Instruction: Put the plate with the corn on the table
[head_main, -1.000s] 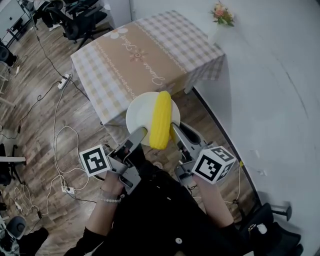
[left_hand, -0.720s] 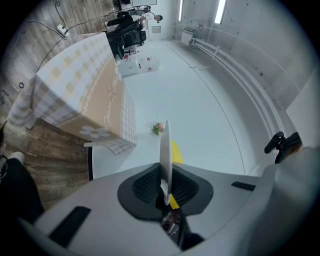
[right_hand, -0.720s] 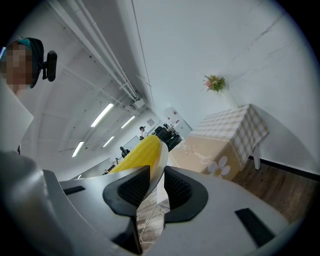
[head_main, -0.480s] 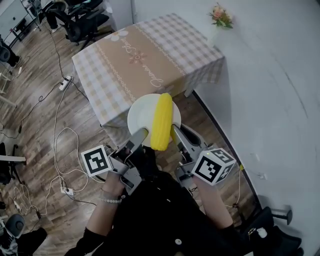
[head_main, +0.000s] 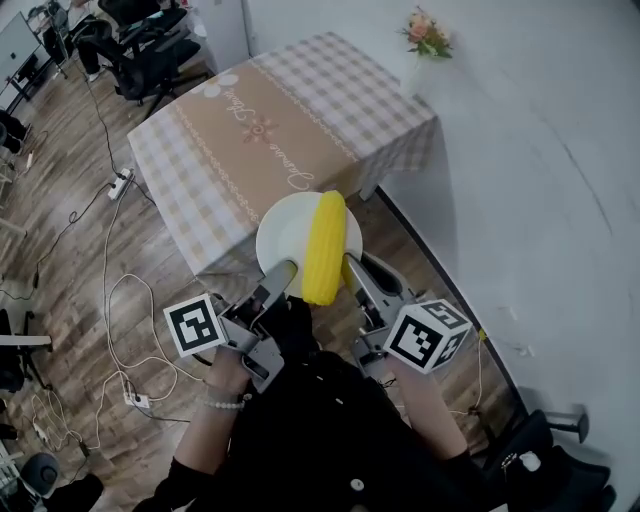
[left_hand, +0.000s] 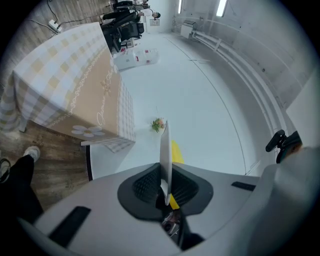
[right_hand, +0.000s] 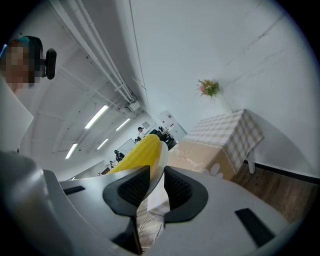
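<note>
A white plate (head_main: 287, 229) with a yellow corn cob (head_main: 322, 246) lying across it is held in the air, just short of the near edge of the table (head_main: 270, 120). My left gripper (head_main: 279, 272) is shut on the plate's near left rim, and my right gripper (head_main: 349, 267) is shut on its near right rim. In the left gripper view the plate (left_hand: 165, 150) shows edge-on between the pads, with the corn (left_hand: 177, 152) behind it. The right gripper view has the plate's rim (right_hand: 161, 170) in the pads and the corn (right_hand: 137, 153) on top.
The table has a checked cloth with a tan runner and a small flower vase (head_main: 417, 55) at its far right corner. A white wall (head_main: 540, 180) runs along the right. Cables and a power strip (head_main: 118, 184) lie on the wood floor at left, office chairs (head_main: 135, 40) beyond.
The plate with the corn, carried by both grippers, has come slightly closer to the table's near edge. Both grips are unchanged.
</note>
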